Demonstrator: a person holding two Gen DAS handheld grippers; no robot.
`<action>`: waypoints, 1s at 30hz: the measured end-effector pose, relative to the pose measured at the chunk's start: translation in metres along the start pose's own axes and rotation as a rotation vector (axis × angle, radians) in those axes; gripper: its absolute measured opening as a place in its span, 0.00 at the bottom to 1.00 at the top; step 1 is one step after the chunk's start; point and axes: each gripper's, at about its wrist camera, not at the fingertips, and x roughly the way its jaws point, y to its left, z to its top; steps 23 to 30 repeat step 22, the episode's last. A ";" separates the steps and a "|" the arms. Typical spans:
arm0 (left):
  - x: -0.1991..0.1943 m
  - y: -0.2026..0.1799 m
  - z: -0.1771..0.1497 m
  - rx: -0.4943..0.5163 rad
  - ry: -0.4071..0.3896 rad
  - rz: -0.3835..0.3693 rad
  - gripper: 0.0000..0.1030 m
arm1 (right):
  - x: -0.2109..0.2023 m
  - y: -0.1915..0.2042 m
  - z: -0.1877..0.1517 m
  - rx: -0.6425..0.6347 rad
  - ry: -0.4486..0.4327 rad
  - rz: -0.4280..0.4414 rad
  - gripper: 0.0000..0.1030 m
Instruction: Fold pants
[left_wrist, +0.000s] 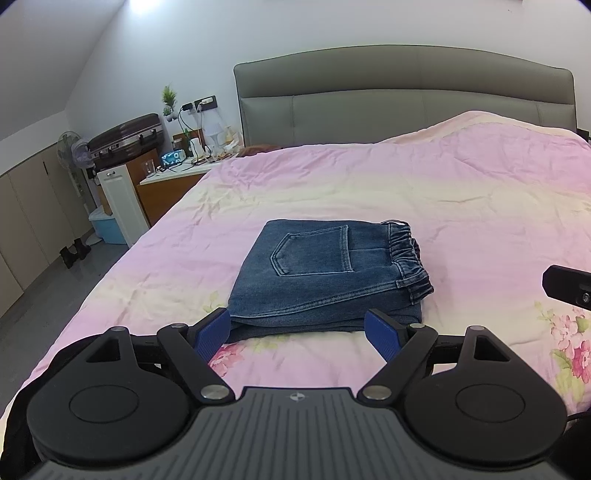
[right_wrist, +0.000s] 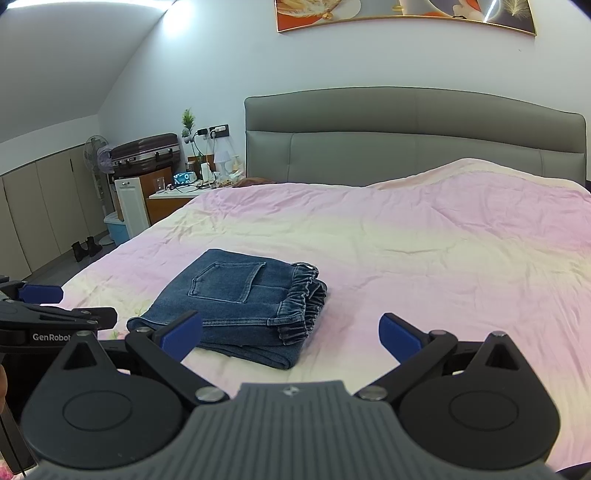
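Blue denim pants (left_wrist: 325, 275) lie folded into a compact stack on the pink bedspread (left_wrist: 406, 184), back pocket up, elastic waistband to the right. My left gripper (left_wrist: 297, 330) is open and empty, just short of the stack's near edge. In the right wrist view the pants (right_wrist: 236, 306) lie left of centre. My right gripper (right_wrist: 291, 332) is open and empty, its left fingertip (right_wrist: 183, 334) over the stack's near edge. The left gripper (right_wrist: 40, 295) shows at that view's left edge.
A grey headboard (left_wrist: 406, 99) stands at the back. A bedside table (left_wrist: 177, 173) with clutter, a suitcase (left_wrist: 125, 138), a fan (left_wrist: 72, 147) and a blue bin (left_wrist: 107, 225) stand left of the bed. The bed's left edge drops to the floor.
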 end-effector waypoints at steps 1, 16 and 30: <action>0.000 0.000 0.000 0.000 0.000 0.000 0.94 | 0.000 0.000 0.000 0.002 0.000 0.000 0.95; 0.000 -0.003 0.004 0.006 0.001 -0.010 0.94 | -0.002 -0.003 0.001 0.007 -0.001 0.005 0.95; -0.002 -0.003 0.004 0.006 0.001 -0.011 0.94 | -0.003 -0.003 0.001 0.012 0.000 0.006 0.95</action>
